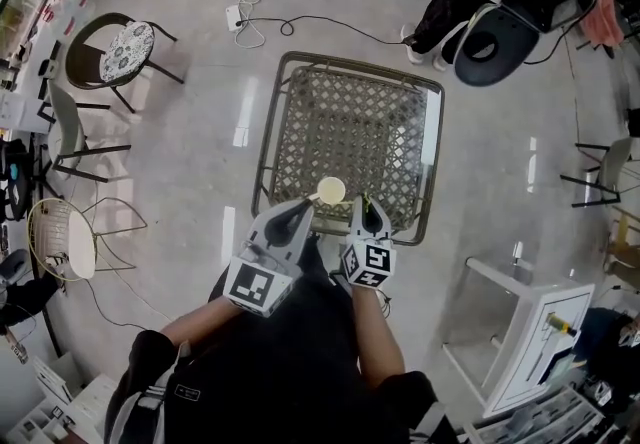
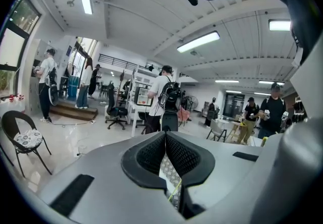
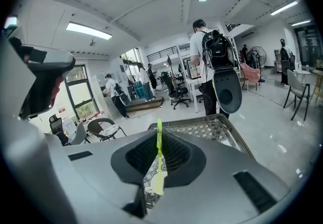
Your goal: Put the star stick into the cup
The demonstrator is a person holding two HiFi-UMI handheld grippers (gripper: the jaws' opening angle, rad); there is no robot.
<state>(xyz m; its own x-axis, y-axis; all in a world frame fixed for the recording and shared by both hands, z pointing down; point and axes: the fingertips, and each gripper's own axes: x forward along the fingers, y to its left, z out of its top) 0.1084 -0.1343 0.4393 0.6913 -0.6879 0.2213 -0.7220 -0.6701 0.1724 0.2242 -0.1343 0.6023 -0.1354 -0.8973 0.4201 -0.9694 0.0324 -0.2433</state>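
In the head view a round cream cup (image 1: 331, 191) shows near the front edge of a metal lattice table (image 1: 275, 122). My left gripper (image 1: 303, 204) hovers just left of the cup, and its fingertips meet with nothing seen between them (image 2: 165, 136). To the right of the cup is my right gripper (image 1: 368, 204), shut on a thin yellow-green star stick (image 1: 364, 199). In the right gripper view the stick (image 3: 159, 157) runs straight up between the pads (image 3: 171, 155), its tip past the jaw ends. A pale shape sits at its lower end.
A cushioned black chair (image 1: 112, 47) and a wire chair (image 1: 60, 237) stand at the left. At the right is a white side table (image 1: 530, 332). A cable and plug (image 1: 245, 17) lie on the floor beyond the lattice table. People stand further off in the room.
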